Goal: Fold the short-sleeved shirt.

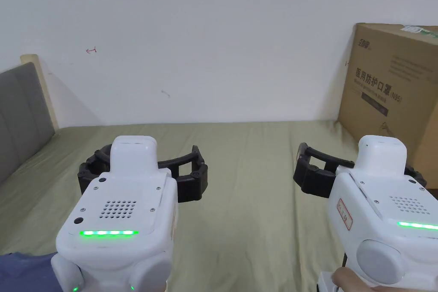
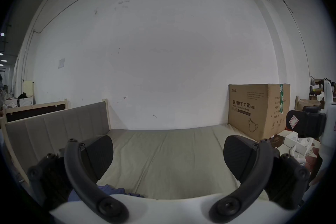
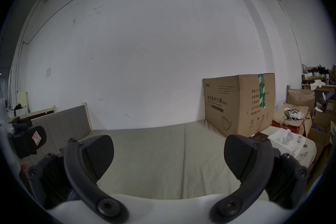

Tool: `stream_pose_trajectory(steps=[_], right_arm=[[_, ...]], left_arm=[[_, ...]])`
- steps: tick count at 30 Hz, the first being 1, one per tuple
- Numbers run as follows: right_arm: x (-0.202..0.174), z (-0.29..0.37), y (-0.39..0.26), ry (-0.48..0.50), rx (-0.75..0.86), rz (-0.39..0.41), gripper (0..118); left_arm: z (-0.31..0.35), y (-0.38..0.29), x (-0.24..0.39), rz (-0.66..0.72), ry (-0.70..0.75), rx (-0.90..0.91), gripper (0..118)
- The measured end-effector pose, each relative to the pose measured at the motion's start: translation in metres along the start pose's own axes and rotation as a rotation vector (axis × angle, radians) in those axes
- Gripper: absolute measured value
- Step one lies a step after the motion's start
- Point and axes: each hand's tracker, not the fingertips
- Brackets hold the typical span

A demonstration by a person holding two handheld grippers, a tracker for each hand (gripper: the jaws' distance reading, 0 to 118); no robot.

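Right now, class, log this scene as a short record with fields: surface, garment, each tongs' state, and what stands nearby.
surface: bed with an olive-green sheet, smooth, against a white wall
garment: blue cloth, probably the shirt, at the near left edge of the bed, mostly out of frame, not held
left tongs: open, above the sheet, holding nothing
right tongs: open, above the sheet, holding nothing
nearby: cardboard box at the bed's far right; grey headboard on the left
task progress: folding not yet started

Both grippers — left gripper (image 1: 143,169), right gripper (image 1: 359,169) — hover wide-jawed over the green bed (image 1: 248,203), cardboard box (image 1: 393,92) beside.
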Motion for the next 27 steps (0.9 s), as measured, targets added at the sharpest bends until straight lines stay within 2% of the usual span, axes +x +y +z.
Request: stream_pose_trajectory(steps=[5, 7, 9, 10, 11, 12, 13, 14, 15, 17, 20, 27], right_arm=[[-0.003, 0.003, 0.001, -0.013, 0.009, 0.021, 118], [-0.003, 0.006, 0.003, 0.029, 0.017, 0.010, 118], [-0.006, 0.007, 0.003, 0.025, 0.027, 0.032, 117], [-0.008, 0.008, 0.001, 0.022, 0.031, 0.053, 117], [-0.009, 0.008, -0.001, 0.027, 0.026, 0.069, 115], [-0.011, 0.009, -0.002, 0.019, 0.027, 0.082, 109], [-0.012, 0.011, -0.004, 0.019, 0.036, 0.098, 77], [-0.013, 0.010, -0.004, 0.014, 0.033, 0.107, 29], [-0.012, 0.007, -0.005, 0.007, 0.011, 0.112, 0], [-0.004, 0.007, -0.008, 0.065, -0.016, 0.038, 0], [0.001, 0.004, -0.008, 0.010, -0.029, 0.058, 0], [0.013, 0.004, -0.008, 0.017, -0.047, 0.004, 0]], left_arm=[[-0.001, 0.001, 0.000, -0.009, 0.004, -0.008, 118], [-0.002, 0.000, 0.002, -0.021, 0.012, -0.016, 118], [-0.002, -0.002, 0.004, -0.042, 0.031, -0.020, 118], [-0.002, -0.002, 0.004, -0.047, 0.031, -0.026, 115], [-0.002, -0.002, 0.004, -0.051, 0.025, -0.032, 106], [-0.002, -0.002, 0.003, -0.055, 0.001, -0.046, 88], [-0.004, -0.002, 0.003, -0.065, -0.008, -0.065, 47], [-0.008, -0.003, 0.004, -0.074, -0.013, -0.093, 16], [-0.011, -0.005, 0.004, -0.076, -0.017, -0.120, 3], [-0.010, -0.009, 0.003, -0.057, -0.011, -0.119, 3], [-0.009, -0.012, 0.000, -0.016, -0.035, -0.129, 2], [-0.012, -0.016, -0.005, -0.006, -0.049, -0.141, 0]])
